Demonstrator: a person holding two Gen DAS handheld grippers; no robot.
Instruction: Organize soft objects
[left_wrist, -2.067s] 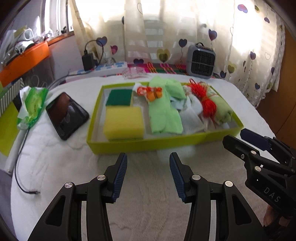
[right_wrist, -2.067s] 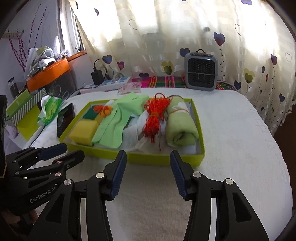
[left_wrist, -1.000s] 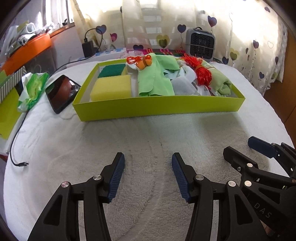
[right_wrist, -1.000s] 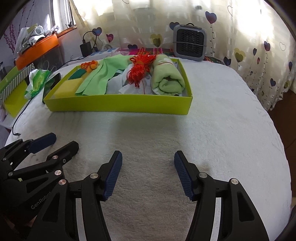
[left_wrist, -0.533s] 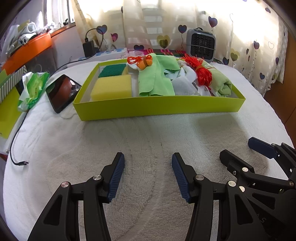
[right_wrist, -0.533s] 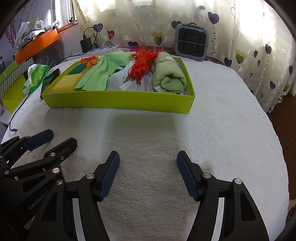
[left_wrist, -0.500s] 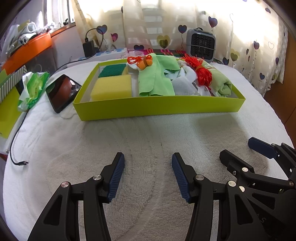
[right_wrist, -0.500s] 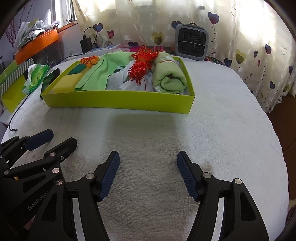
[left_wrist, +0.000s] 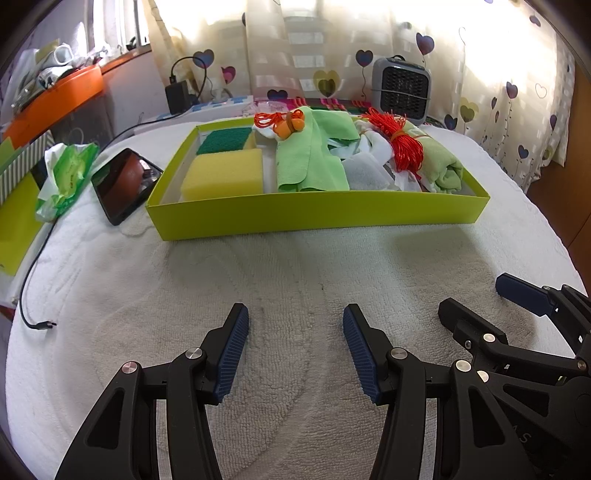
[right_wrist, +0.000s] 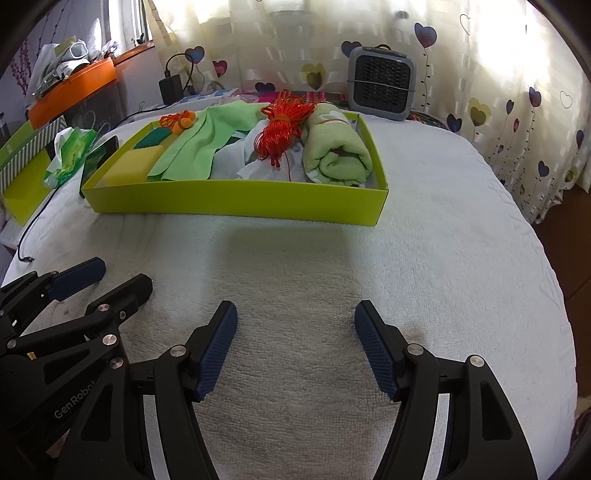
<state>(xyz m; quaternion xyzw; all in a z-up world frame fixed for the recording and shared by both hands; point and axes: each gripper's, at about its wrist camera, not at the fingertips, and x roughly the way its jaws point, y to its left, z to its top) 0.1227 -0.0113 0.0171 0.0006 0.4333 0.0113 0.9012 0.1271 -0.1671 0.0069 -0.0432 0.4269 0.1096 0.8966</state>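
Observation:
A lime-green box (left_wrist: 317, 215) (right_wrist: 236, 203) stands on the white towelled table. In it lie a yellow sponge (left_wrist: 221, 176), a dark green scouring pad (left_wrist: 224, 140), a light green cloth (left_wrist: 314, 155), a red cord bundle (left_wrist: 404, 144) (right_wrist: 282, 129), a rolled pale green towel (right_wrist: 338, 153), white cloth and an orange corded item (left_wrist: 290, 125). My left gripper (left_wrist: 295, 325) is open and empty, low over the table in front of the box. My right gripper (right_wrist: 295, 321) is open and empty beside it, also short of the box.
A phone (left_wrist: 123, 182) and a green tissue pack (left_wrist: 66, 173) lie left of the box, with a cable (left_wrist: 33, 291) trailing to the table's edge. A small grey heater (left_wrist: 400, 90) stands behind the box by the curtain. An orange shelf (left_wrist: 51, 99) is at far left.
Both grippers have drawn back from the box and dropped lower over the table, then held nearly still. The right jaws have opened slightly wider. Nothing in the box moved.

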